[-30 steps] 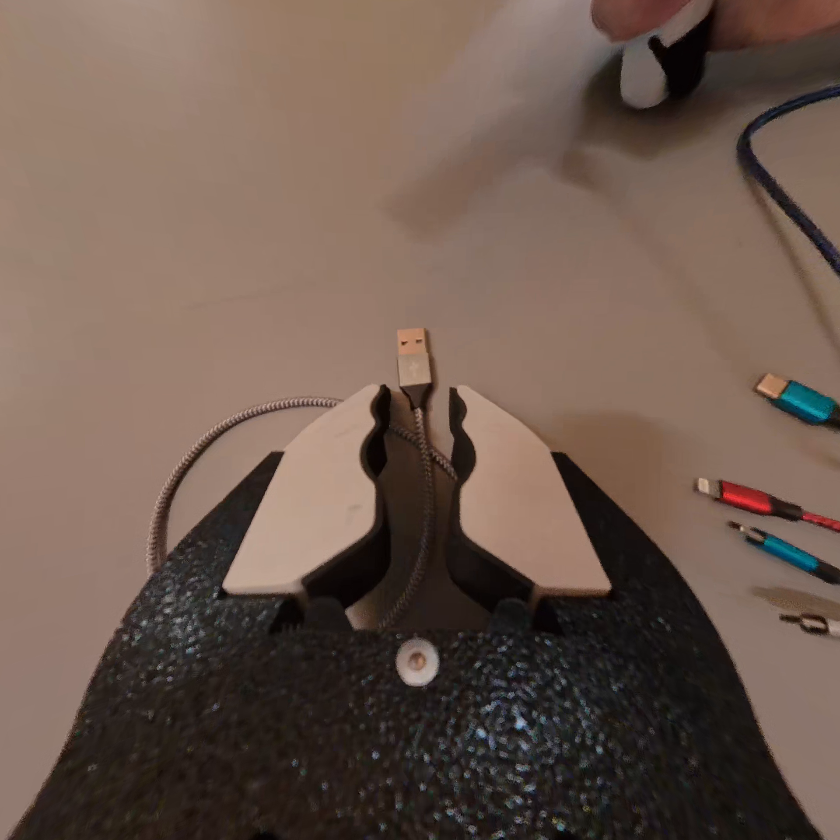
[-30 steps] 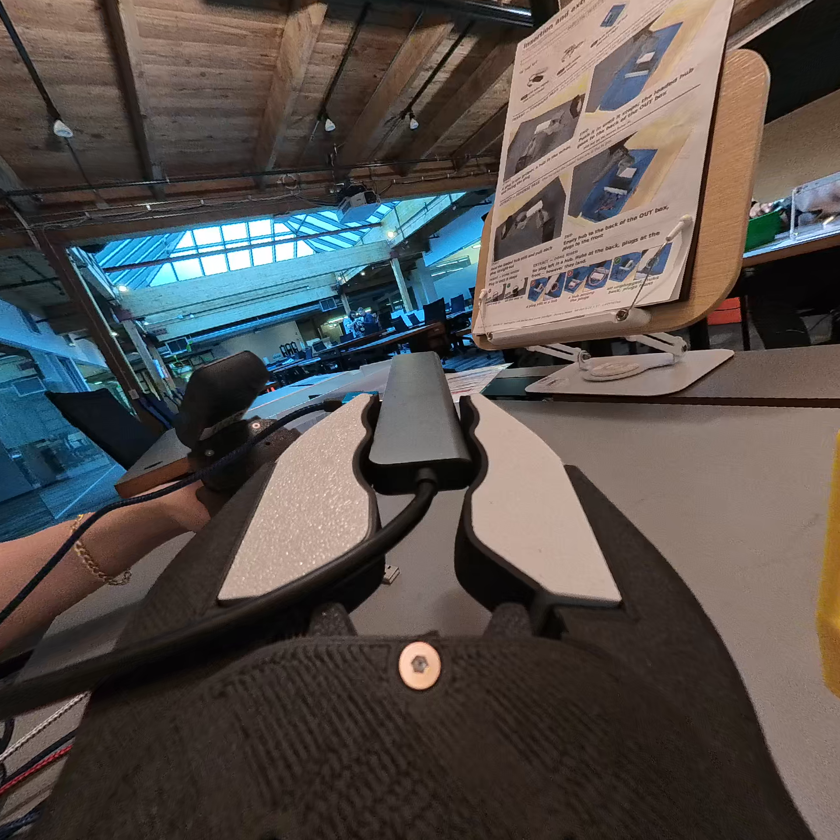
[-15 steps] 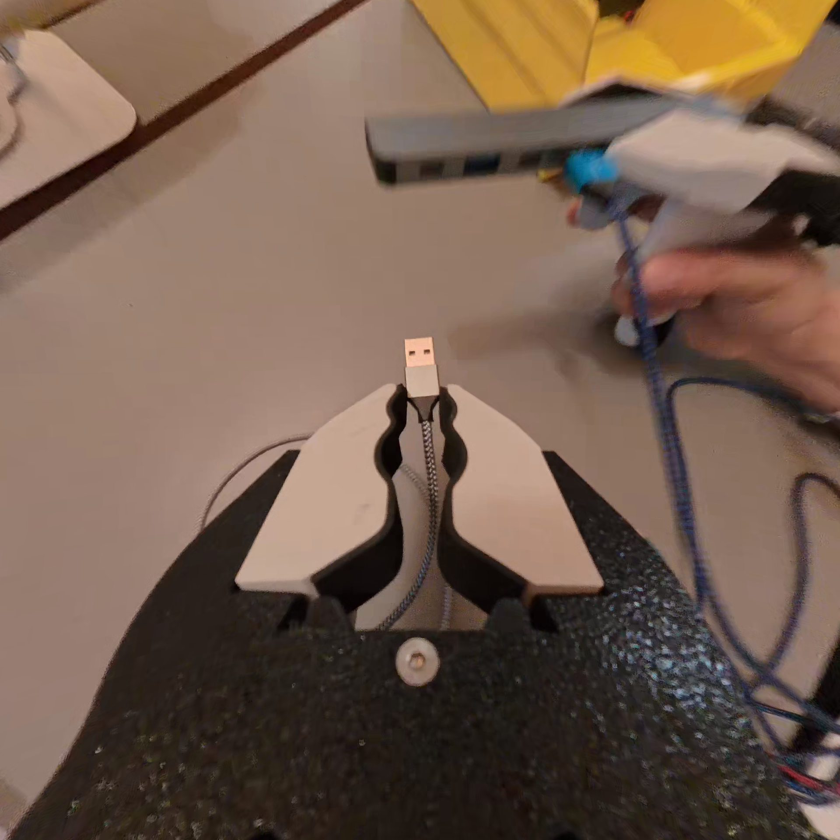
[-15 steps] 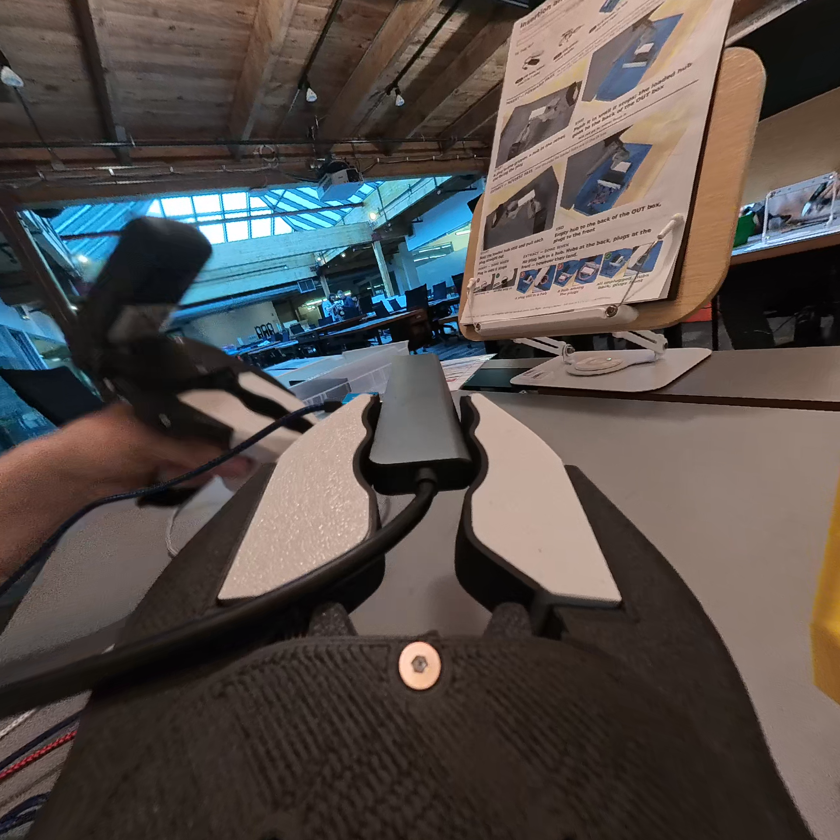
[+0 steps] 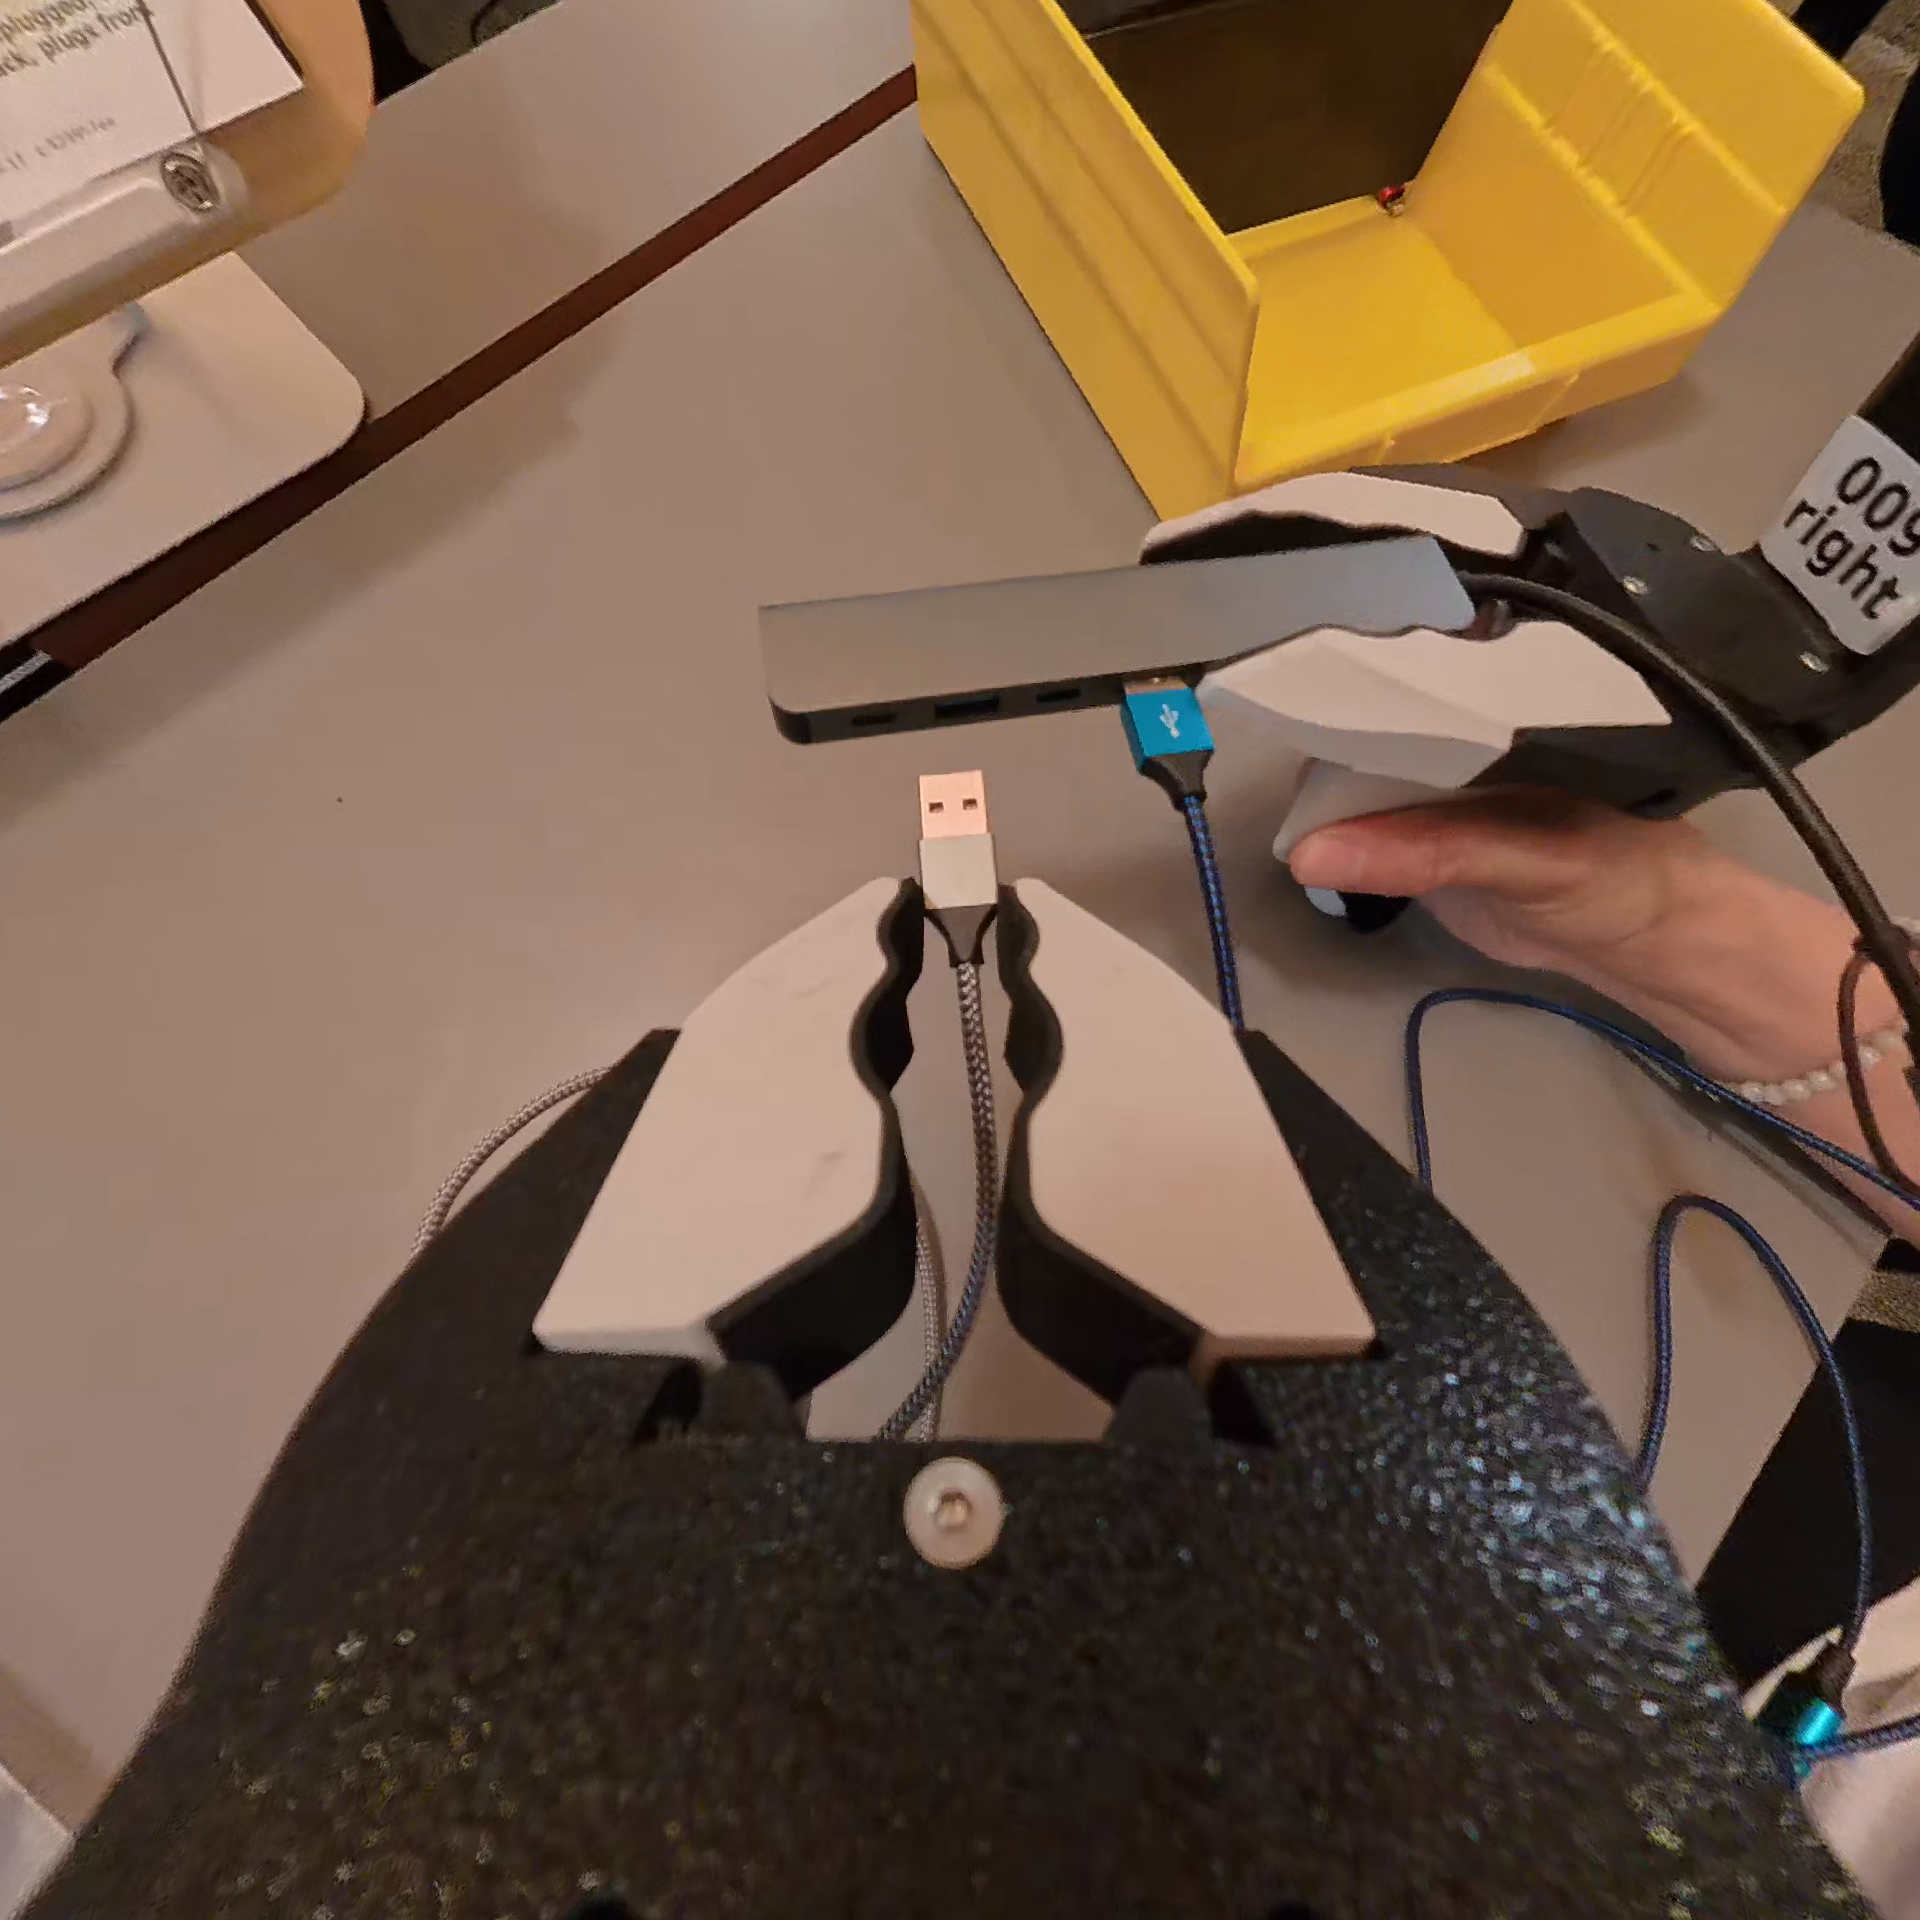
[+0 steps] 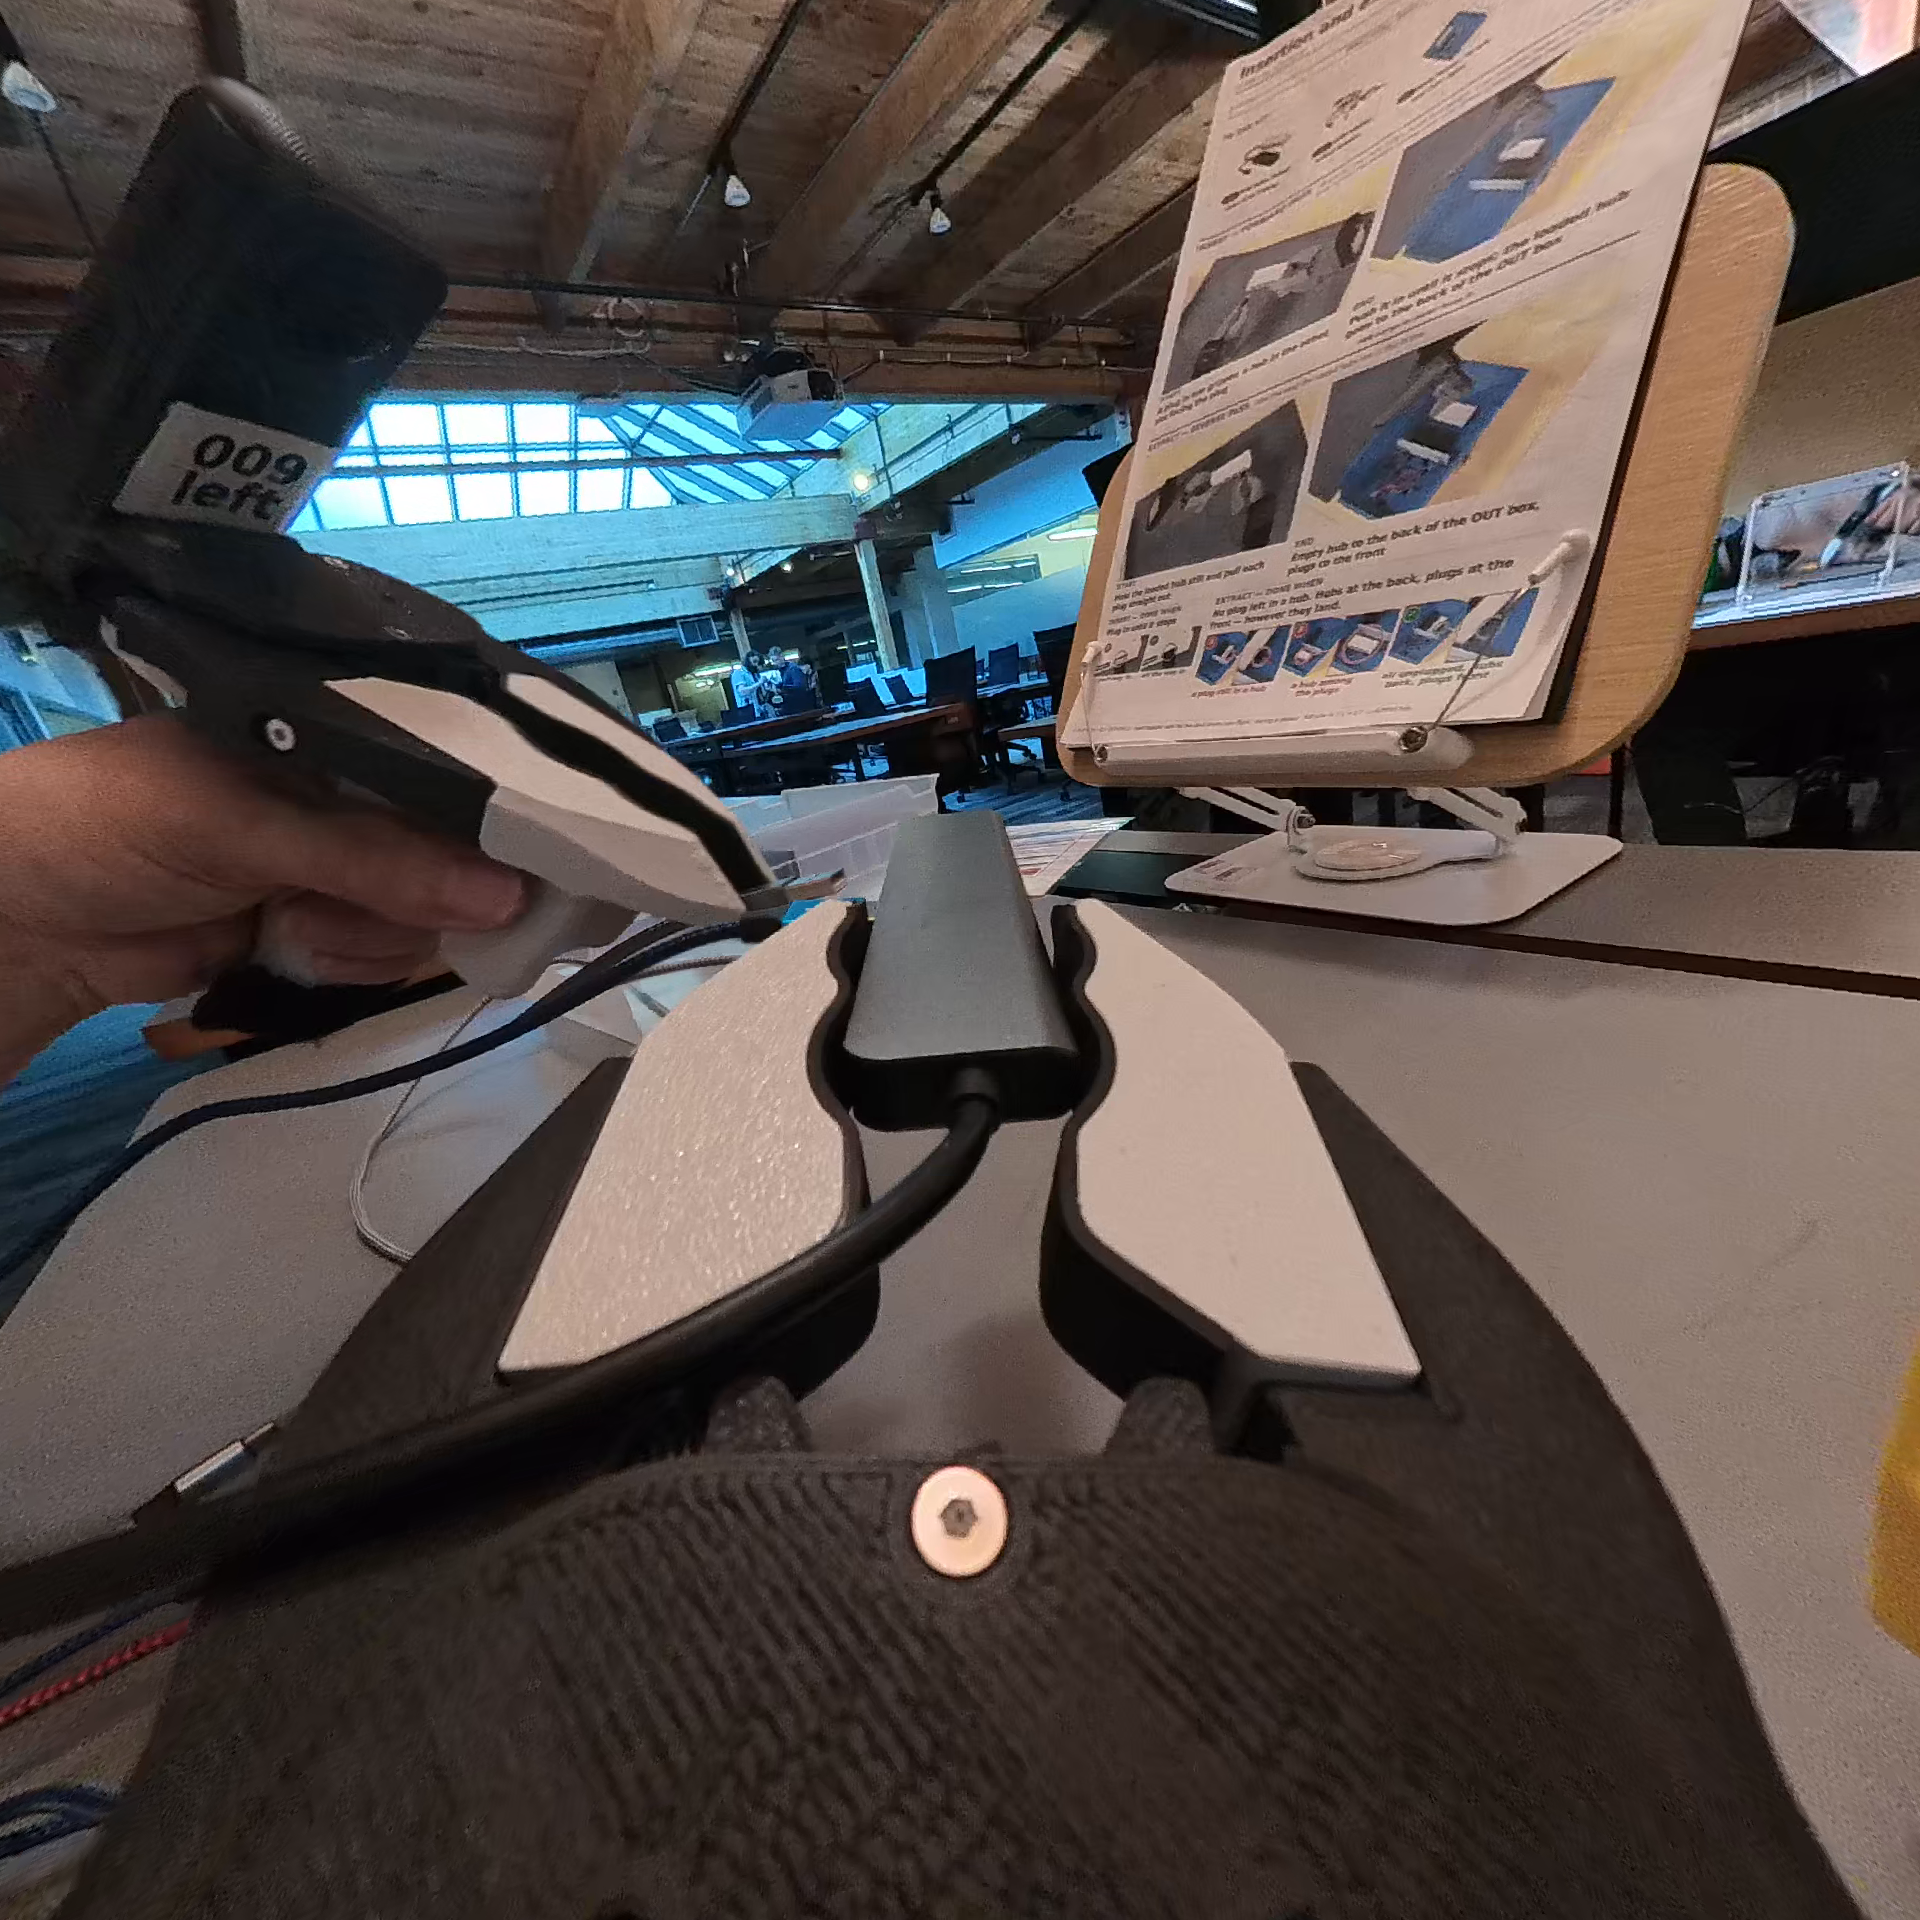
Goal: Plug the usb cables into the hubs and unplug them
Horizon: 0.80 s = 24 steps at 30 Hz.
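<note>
One blue plug (image 5: pixel 1167 724) sits in the hub (image 5: pixel 1091 623), which the right gripper (image 6: pixel 958 935) clamps above the worktop (image 5: pixel 520 779). The left gripper (image 5: pixel 961 902) pinches a grey plug (image 5: pixel 956 847) (bare tip just short of the hub's ports). Yellow bin (image 5: pixel 1351 343) behind.

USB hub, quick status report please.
Right hand-held gripper shut on hub; blue plug seated. Left hand-held gripper shut on grey USB plug, short of ports. Path clear.
</note>
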Each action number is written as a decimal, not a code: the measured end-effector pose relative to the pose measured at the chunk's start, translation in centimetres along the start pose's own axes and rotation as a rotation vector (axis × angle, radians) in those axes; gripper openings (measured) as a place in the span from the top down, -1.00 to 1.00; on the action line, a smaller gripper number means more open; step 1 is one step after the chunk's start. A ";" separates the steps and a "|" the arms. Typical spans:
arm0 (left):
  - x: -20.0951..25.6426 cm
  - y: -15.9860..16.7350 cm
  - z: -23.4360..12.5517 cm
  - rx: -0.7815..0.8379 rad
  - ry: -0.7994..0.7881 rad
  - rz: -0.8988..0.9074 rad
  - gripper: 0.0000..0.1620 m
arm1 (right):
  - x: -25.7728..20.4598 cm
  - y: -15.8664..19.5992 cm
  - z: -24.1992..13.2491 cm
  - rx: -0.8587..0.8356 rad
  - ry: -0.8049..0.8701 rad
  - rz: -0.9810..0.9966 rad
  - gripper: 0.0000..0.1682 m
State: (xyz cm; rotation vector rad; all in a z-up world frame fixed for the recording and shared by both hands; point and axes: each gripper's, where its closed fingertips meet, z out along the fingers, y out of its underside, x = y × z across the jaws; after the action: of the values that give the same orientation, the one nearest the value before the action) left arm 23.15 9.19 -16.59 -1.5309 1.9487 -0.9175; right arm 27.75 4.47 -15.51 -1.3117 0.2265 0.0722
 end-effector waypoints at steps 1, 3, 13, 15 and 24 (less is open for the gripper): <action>0.0 -0.1 0.1 0.004 -0.005 -0.004 0.84 | -0.1 0.1 0.1 -0.004 -0.001 -0.009 0.58; 0.0 -0.2 0.3 0.001 -0.011 -0.009 0.84 | -0.3 0.2 0.2 -0.013 -0.005 -0.026 0.58; -0.1 -0.4 0.9 -0.017 -0.070 0.010 0.84 | -0.8 0.4 0.4 -0.028 -0.007 -0.071 0.59; -0.2 -0.4 1.0 -0.018 -0.091 0.020 0.84 | -1.0 0.5 0.5 -0.038 -0.008 -0.088 0.58; -0.6 -0.6 0.9 0.022 -0.139 0.149 0.85 | -1.5 0.9 0.6 -0.061 -0.039 -0.089 0.58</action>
State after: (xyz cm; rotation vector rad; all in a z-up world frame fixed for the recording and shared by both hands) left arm 24.38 9.47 -16.73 -1.3783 1.9173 -0.7478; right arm 26.17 5.44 -15.87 -1.3785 0.1328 0.0293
